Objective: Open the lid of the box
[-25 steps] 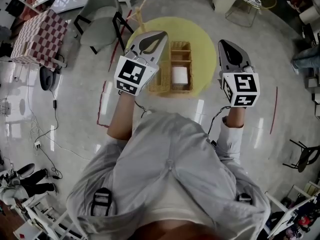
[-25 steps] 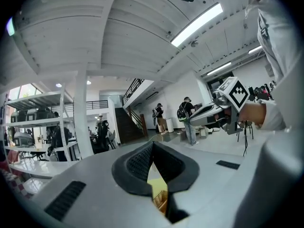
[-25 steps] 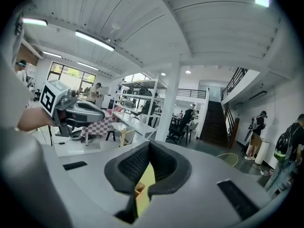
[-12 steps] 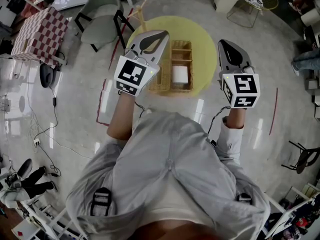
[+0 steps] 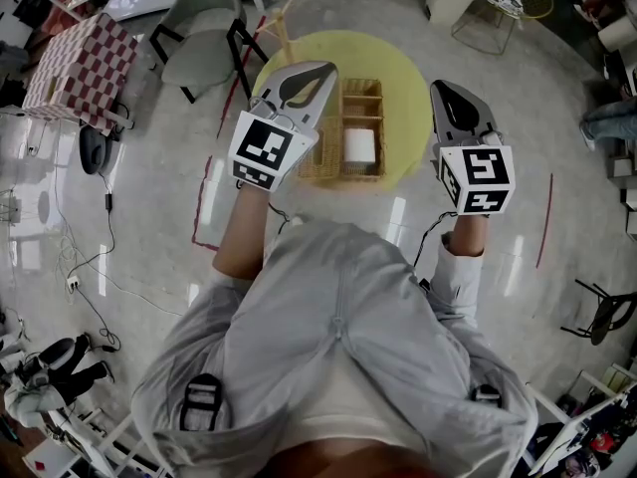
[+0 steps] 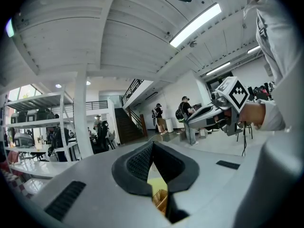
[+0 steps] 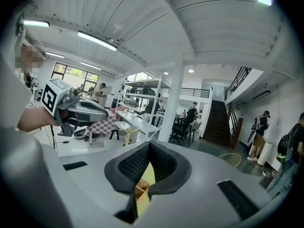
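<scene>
Wicker box (image 5: 360,103) sits on the round yellow table (image 5: 398,78). Its top shows compartments, and there's a white object (image 5: 358,147) in one of them. From the head view, the left gripper (image 5: 317,76) overlaps the box's left side. Its jaws are together with nothing between them, and only a slit of yellow and wicker shows below the pads (image 6: 137,163). The right gripper (image 5: 445,90) is just past the table's right edge, clear of the box, jaws also closed and empty. Can't tell lid from body.
</scene>
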Motion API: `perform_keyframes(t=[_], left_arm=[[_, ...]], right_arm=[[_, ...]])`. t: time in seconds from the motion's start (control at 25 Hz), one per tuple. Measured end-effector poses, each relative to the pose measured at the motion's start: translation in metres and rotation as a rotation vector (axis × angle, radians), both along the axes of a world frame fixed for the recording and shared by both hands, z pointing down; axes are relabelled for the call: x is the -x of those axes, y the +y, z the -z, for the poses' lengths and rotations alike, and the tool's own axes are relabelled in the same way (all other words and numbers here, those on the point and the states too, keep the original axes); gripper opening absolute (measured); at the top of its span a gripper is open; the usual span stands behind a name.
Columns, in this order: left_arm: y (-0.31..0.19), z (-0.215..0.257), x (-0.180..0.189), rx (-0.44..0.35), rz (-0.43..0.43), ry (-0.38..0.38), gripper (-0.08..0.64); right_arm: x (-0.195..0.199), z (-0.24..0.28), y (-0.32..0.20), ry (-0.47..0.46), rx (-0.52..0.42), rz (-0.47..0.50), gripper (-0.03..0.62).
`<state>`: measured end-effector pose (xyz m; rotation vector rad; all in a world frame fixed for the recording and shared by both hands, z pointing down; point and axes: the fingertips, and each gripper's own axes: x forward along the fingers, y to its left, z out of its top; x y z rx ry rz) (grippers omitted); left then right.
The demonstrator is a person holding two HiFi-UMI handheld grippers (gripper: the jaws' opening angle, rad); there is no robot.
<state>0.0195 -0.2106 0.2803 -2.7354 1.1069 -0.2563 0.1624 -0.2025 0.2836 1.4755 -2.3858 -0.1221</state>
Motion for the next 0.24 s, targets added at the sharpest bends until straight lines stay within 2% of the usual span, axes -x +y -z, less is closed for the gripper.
perform_keyframes(t=[0.24], left_arm=[[0.0013,-0.0048,0.0025,0.011,0.005,-0.004,0.028]], right_arm=[[0.0029,-0.0040,0.0006,0.004,0.009,0.005,0.023]])
